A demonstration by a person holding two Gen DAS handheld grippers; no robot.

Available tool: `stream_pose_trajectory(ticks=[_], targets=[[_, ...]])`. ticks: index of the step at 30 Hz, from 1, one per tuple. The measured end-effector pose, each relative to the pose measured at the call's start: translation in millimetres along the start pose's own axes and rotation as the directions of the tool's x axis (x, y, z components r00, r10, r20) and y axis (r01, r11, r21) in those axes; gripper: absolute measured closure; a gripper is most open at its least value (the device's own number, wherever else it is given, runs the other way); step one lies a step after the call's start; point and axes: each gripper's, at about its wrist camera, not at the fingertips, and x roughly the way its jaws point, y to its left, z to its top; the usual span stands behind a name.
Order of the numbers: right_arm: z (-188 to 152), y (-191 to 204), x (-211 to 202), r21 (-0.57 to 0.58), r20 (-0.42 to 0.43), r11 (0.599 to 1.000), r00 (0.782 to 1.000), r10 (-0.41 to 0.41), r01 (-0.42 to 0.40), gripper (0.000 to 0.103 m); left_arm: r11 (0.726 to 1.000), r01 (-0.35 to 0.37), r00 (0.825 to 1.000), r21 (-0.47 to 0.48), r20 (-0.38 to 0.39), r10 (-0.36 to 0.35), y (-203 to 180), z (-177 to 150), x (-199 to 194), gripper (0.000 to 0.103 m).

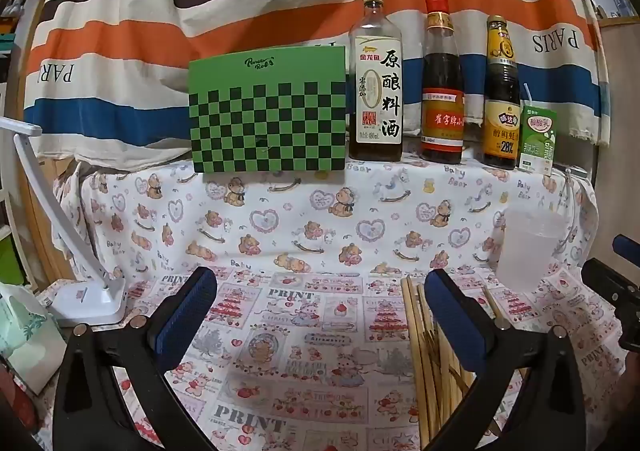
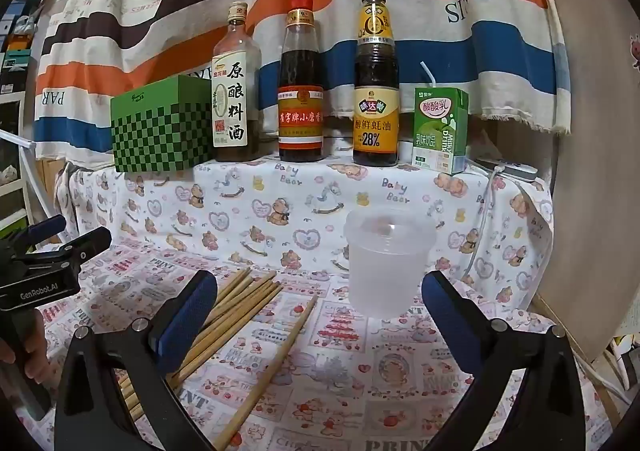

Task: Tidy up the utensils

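Several wooden chopsticks (image 2: 236, 303) lie in a loose bundle on the printed cloth, with one stray chopstick (image 2: 276, 363) apart to their right. A translucent plastic cup (image 2: 386, 263) stands upright behind them. My right gripper (image 2: 320, 315) hovers open above the cloth, its left finger over the bundle and the cup just ahead between the fingertips. In the left wrist view the chopsticks (image 1: 424, 355) run under the right finger of my open left gripper (image 1: 320, 315), and the cup (image 1: 530, 251) stands to the right. Nothing is held.
At the back stand a green checkered box (image 1: 268, 111), three sauce bottles (image 1: 376, 87) (image 1: 442, 91) (image 1: 502, 103) and a green drink carton (image 1: 538, 139). A white lamp base (image 1: 90, 299) sits at the left. A white cable (image 2: 486, 211) hangs at the right.
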Motion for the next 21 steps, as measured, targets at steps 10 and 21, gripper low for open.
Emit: stream_pose_trajectory(ticks=[10,21], targets=[[0,-8,1,0.028,-0.006,0.999,0.999,-0.033,0.034,0.000,1.000,0.024,1.000,-0.001,-0.007,-0.025,0,0,2,0.000],[0,-6,2,0.027,-0.018,0.999,0.999,-0.040,0.040,0.000,1.000,0.021,1.000,0.007,0.003,-0.021,1,0,1,0.000]])
